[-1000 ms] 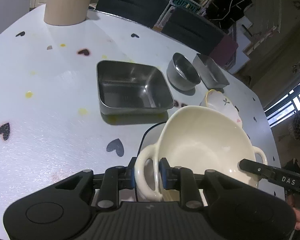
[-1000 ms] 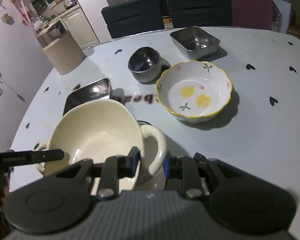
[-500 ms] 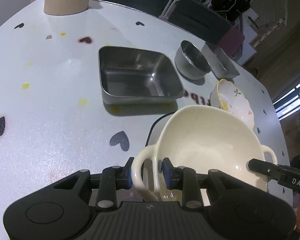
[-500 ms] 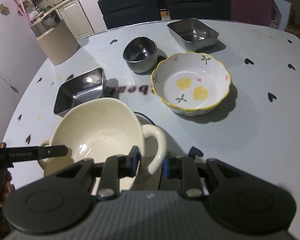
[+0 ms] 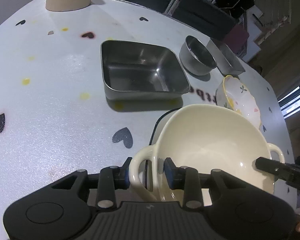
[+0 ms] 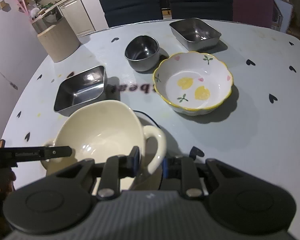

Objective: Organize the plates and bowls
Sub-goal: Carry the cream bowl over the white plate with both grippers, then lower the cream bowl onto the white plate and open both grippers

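Note:
A cream two-handled bowl [image 5: 210, 140] is held above the table between both grippers. My left gripper [image 5: 147, 173] is shut on its left handle. My right gripper [image 6: 149, 164] is shut on its right handle; the bowl also shows in the right wrist view [image 6: 98, 132]. A dark-rimmed white plate [image 5: 160, 122] lies under the bowl, mostly hidden. Beyond stand a square steel dish [image 5: 140, 72], a round steel bowl [image 6: 142, 49], a second steel dish [image 6: 195, 31] and a flowered ceramic bowl [image 6: 193, 82].
A beige cylinder container [image 6: 57, 40] stands at the table's far left corner. Dark chairs [image 6: 198, 0] line the far edge. The white table [image 6: 270, 130] carries black heart marks and printed letters between the dishes.
Both grippers have risen and drawn back a little with the cream bowl between them. The dishes on the table have not moved.

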`<state>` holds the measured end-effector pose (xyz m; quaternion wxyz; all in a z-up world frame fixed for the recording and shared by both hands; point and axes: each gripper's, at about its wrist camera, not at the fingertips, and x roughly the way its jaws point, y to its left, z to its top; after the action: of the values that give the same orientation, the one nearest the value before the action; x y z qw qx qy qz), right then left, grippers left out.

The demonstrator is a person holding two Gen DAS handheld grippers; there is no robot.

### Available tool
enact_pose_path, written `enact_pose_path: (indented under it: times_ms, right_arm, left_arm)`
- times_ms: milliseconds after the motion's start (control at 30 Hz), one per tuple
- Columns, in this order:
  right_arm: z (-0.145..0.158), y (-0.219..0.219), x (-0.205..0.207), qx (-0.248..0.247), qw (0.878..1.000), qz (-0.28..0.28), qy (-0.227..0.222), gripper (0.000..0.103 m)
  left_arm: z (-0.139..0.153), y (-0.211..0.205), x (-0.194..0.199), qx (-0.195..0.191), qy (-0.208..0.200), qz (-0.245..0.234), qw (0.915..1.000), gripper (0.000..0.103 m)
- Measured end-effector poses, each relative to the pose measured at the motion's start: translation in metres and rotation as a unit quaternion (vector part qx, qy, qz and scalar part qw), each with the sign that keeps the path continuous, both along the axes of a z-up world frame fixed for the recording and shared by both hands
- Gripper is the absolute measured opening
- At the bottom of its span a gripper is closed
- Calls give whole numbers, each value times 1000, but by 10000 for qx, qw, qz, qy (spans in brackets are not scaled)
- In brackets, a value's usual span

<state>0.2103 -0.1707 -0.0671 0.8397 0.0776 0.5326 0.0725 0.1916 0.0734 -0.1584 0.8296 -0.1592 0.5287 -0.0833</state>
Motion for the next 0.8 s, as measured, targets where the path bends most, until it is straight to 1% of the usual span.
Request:
enact_pose_path:
  times_ms: [333, 433, 633, 800]
  right_arm:
    - [0, 1, 1, -13, 10000, 28, -3, 26]
    - [-1, 2, 1, -36, 10000, 25, 9, 26]
    - [2, 4, 1, -80, 9999, 124, -58, 26]
    - [-1, 5, 1, -199, 9994, 283, 76, 28]
  left_arm:
    - [-4, 0, 1, -29, 55, 55, 10000, 36]
    - [-4, -2, 2, 65, 28, 32, 10000, 38]
    - [-5, -1, 3, 34, 58, 37, 10000, 38]
    - [-3, -4, 2, 143, -14, -93, 9999, 37]
